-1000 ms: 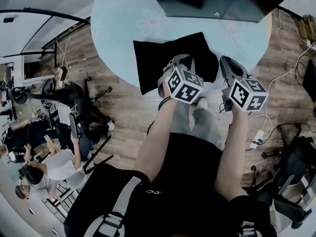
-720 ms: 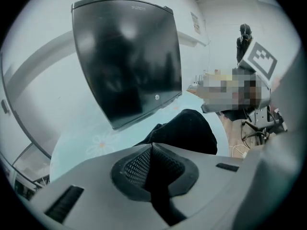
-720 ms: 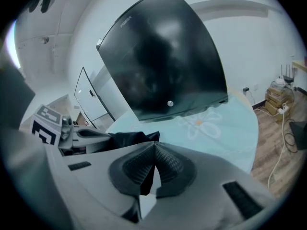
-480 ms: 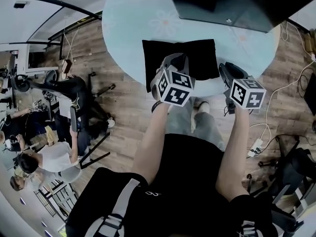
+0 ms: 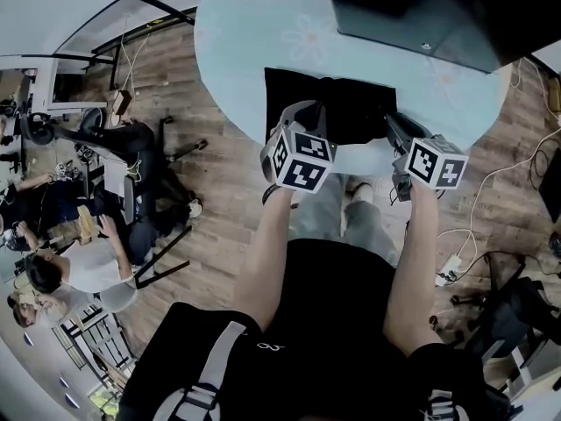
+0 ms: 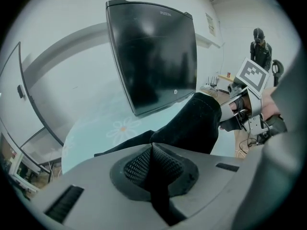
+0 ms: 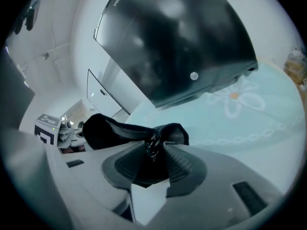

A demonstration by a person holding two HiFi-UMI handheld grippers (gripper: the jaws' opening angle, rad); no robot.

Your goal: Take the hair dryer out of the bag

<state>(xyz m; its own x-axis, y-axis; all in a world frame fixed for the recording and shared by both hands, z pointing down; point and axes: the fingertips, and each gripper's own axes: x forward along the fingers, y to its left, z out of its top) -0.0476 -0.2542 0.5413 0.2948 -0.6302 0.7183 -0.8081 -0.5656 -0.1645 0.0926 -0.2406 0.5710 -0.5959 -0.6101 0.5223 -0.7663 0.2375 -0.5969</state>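
A black cloth bag lies on the round pale-blue table, near its front edge. No hair dryer shows; the bag's inside is hidden. My left gripper is shut on the bag's near edge, and the cloth rises in a hump beyond its jaws. At the bag's right end my right gripper has its jaws opening. The bunched cloth and drawstring sit loosely between those jaws. The left gripper's marker cube shows past the bag.
A big black monitor stands on the table just behind the bag. Wooden floor surrounds the table, with cables and a power strip at the right. Chairs and seated people fill the left. A person in black stands far off.
Both grippers have moved forward to the bag. The right one has come in from beside it to its right end. The bag now looks bunched up at the near edge.
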